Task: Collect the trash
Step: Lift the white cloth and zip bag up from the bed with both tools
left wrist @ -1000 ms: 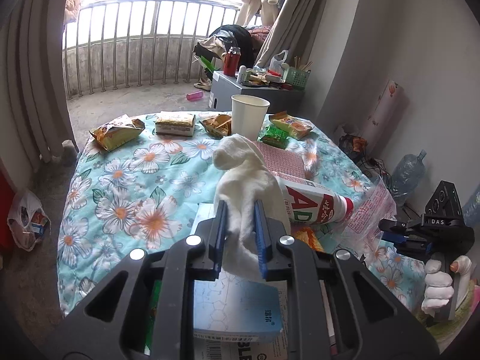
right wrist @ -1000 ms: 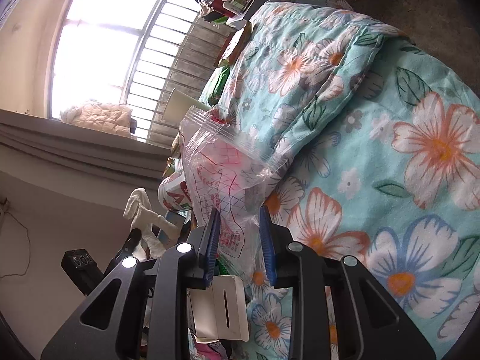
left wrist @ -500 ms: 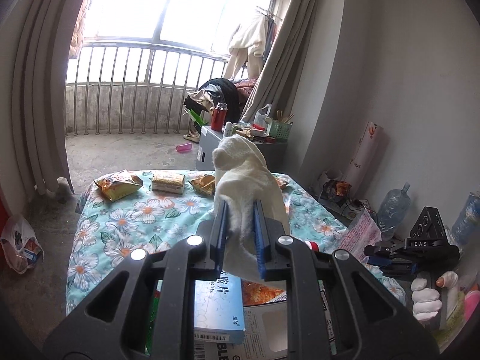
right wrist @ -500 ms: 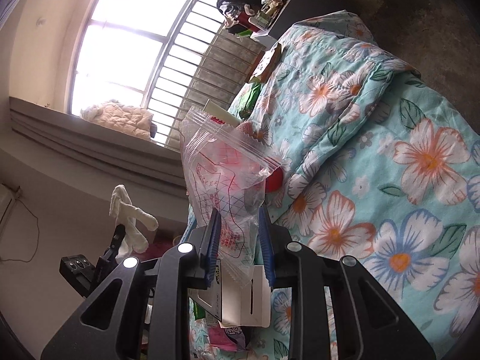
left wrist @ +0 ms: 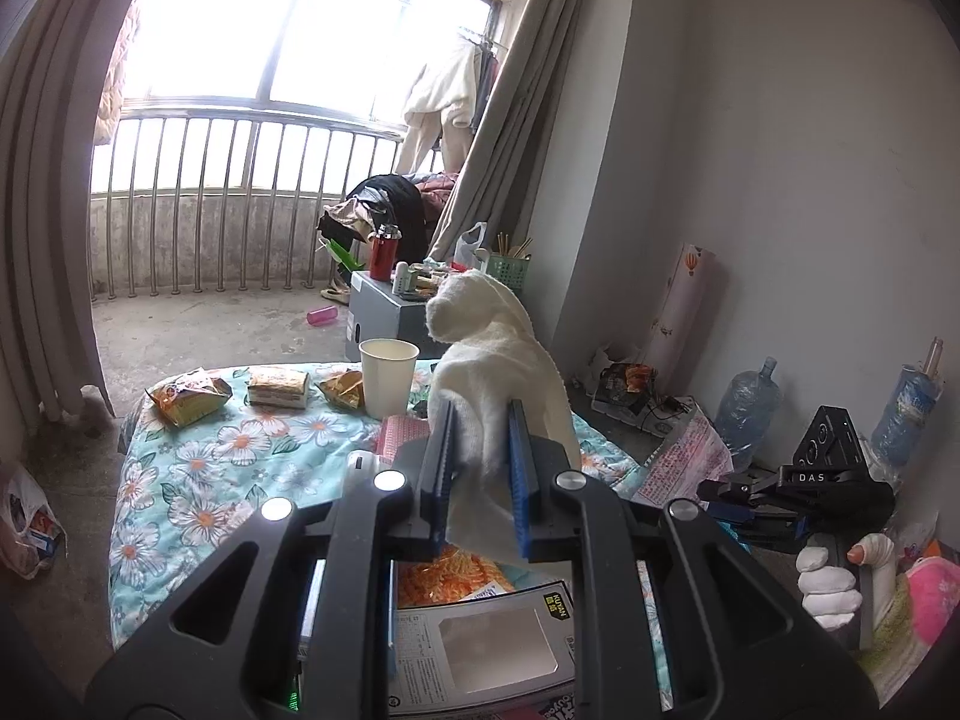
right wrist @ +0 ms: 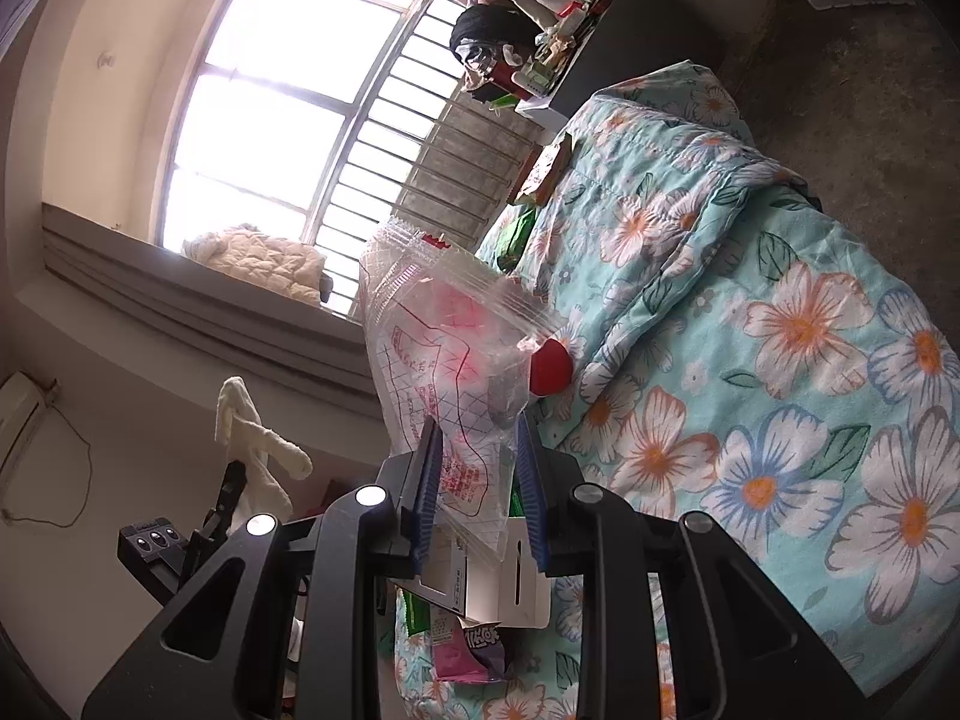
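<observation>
My left gripper (left wrist: 479, 420) is shut on a white sock (left wrist: 492, 348), which stands up limp between the blue pads above the floral-clothed table (left wrist: 198, 480). In the right wrist view the same sock (right wrist: 252, 438) hangs at the lower left. My right gripper (right wrist: 477, 438) is shut on a clear zip bag with red print (right wrist: 444, 324), held above the table's cloth (right wrist: 780, 360); the left wrist view shows that bag (left wrist: 684, 456) at the right. On the table lie a paper cup (left wrist: 387, 375), snack wrappers (left wrist: 189, 396), flat boxes (left wrist: 492, 648) and a red-capped bottle (right wrist: 551, 367).
A grey cabinet (left wrist: 384, 324) crowded with small items stands beyond the table. By the right wall are a big water bottle (left wrist: 747, 414) and floor clutter. A plastic bag (left wrist: 24, 528) lies on the floor at left. A green packet (right wrist: 516, 237) sits on the table's far side.
Both grippers have risen and drawn back from the table, each keeping its hold. The table now sits lower in the left wrist view, and the bag hangs clear of the cloth.
</observation>
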Demonstrator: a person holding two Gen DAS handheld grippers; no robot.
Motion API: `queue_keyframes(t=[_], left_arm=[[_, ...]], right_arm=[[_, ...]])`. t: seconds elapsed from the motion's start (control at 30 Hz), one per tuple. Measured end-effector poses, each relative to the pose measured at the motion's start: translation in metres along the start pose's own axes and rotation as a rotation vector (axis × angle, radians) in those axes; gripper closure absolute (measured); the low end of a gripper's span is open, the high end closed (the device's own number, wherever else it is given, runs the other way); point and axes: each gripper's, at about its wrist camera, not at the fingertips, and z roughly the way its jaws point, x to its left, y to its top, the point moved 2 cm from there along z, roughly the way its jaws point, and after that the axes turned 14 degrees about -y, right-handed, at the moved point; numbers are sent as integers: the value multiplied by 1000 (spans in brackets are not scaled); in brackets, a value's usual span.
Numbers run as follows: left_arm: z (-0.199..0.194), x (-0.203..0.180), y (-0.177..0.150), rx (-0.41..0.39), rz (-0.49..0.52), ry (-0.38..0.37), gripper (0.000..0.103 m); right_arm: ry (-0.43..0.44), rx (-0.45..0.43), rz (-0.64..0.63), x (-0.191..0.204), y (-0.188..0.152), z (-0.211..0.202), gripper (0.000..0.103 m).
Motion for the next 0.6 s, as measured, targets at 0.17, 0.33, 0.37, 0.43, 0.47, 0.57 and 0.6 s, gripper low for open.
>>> queue_keyframes(t=[0.17, 0.33, 0.37, 0.43, 0.47, 0.57, 0.6], left_arm=[[7, -14, 2, 16, 21, -33, 88], [15, -30, 5, 32, 42, -56, 88], [17, -34, 6, 33, 47, -61, 88], [20, -42, 7, 34, 55, -72, 88], [22, -45, 8, 36, 59, -79, 88], [28, -56, 9, 44, 70, -99, 88], [31, -59, 9, 48, 74, -106, 88]], right_arm=[[15, -38, 37, -8, -3, -21, 78], [33, -78, 61, -18, -2, -41, 78], [36, -85, 65, -20, -2, -45, 78], [42, -98, 72, -24, -2, -52, 78], [46, -105, 77, -25, -1, -55, 78], [56, -126, 91, -31, 1, -64, 78], [59, -132, 96, -34, 2, -67, 78]])
